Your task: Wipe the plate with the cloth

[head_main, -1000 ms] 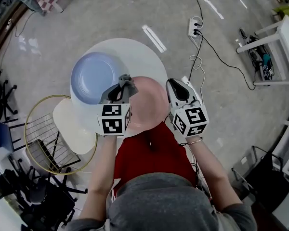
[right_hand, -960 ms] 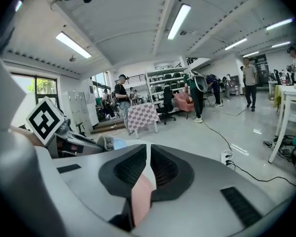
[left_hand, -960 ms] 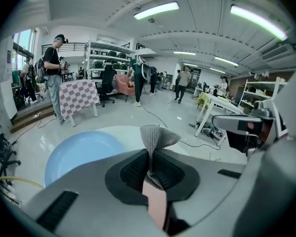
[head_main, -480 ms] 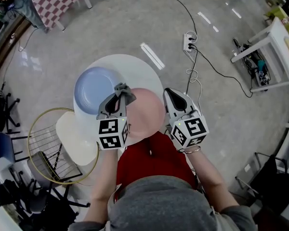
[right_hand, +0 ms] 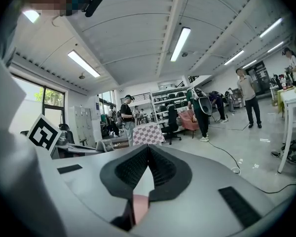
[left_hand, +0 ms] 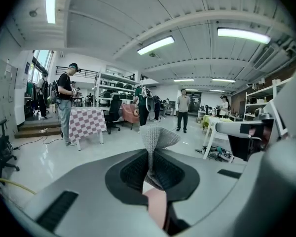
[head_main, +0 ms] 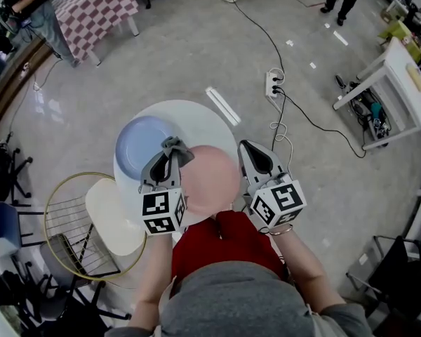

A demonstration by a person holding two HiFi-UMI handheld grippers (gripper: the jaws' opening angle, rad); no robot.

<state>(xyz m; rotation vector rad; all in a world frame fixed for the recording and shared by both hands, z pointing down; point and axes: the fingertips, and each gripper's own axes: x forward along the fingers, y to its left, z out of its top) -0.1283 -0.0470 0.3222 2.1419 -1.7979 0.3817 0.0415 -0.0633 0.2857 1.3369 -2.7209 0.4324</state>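
Note:
A pink plate [head_main: 212, 175] is held over the near edge of the round white table [head_main: 196, 118]. My right gripper [head_main: 246, 152] is shut on its right rim. A sliver of that pink plate [right_hand: 139, 205] shows between the shut jaws in the right gripper view. My left gripper [head_main: 170, 153] is shut on a grey cloth [head_main: 172, 146], which sits at the plate's upper left edge. In the left gripper view the cloth [left_hand: 157, 138] sticks up from the shut jaws, with a bit of pink plate [left_hand: 155, 206] below. A blue plate [head_main: 142, 146] lies on the table's left side.
A gold-rimmed wire rack [head_main: 70, 227] and a cream plate [head_main: 112, 213] sit at the left by black chairs. A power strip [head_main: 273, 83] with cables lies on the floor beyond the table. A white bench [head_main: 386, 69] stands at the right, a checkered table [head_main: 91, 5] and people farther off.
The head view has tilted up, so the table and plates sit lower in the picture and more floor shows. Both grippers keep their holds; the cloth stays at the pink plate's left edge.

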